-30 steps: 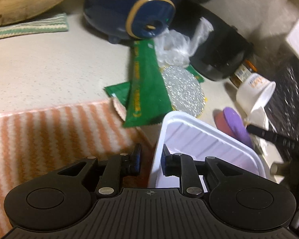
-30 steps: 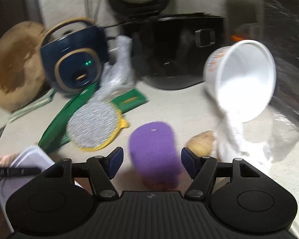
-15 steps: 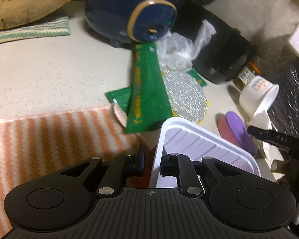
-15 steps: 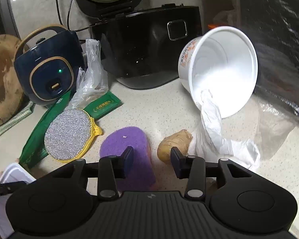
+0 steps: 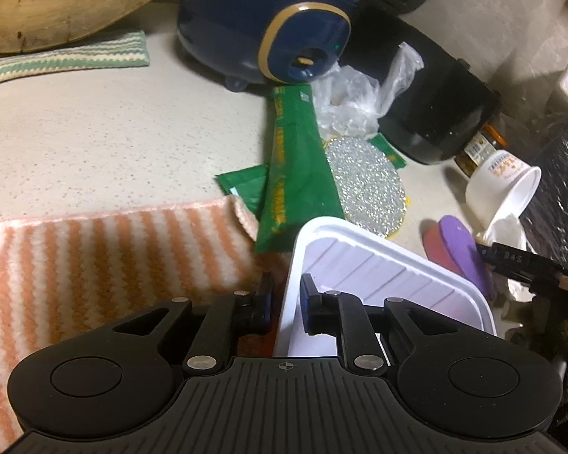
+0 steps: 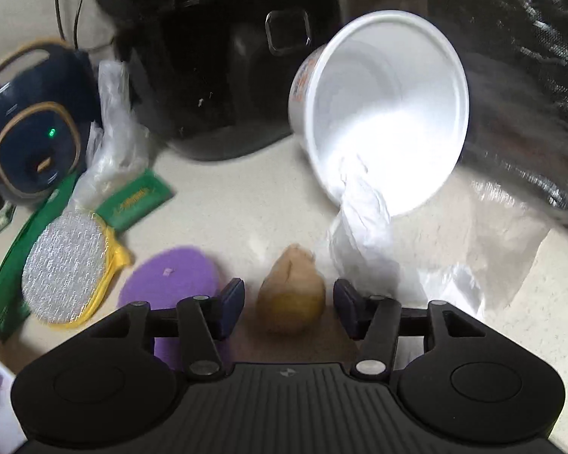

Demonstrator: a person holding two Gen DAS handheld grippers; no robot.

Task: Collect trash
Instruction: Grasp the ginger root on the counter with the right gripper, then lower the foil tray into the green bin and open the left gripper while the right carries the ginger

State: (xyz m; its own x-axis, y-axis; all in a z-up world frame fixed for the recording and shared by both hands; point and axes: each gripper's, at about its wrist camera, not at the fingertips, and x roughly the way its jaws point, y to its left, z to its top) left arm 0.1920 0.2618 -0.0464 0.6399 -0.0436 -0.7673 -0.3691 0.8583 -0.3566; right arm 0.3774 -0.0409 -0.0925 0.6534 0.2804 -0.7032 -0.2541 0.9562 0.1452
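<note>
We see the left gripper (image 5: 286, 302) straddling the near wall of the white ribbed plastic tray (image 5: 378, 261); its jaws have just eased apart a little, and whether the pads press the wall we cannot tell. The right gripper (image 6: 288, 312) stands apart around a tan lump, perhaps a ginger root or small potato (image 6: 291, 295), on the speckled counter (image 6: 223, 204), its jaws having just widened, neither pad touching. Just right of the lump, crumpled white plastic (image 6: 363, 227) spills from a tipped white paper cup (image 6: 382, 113); a purple oval sponge (image 6: 170, 276) lies just left.
</note>
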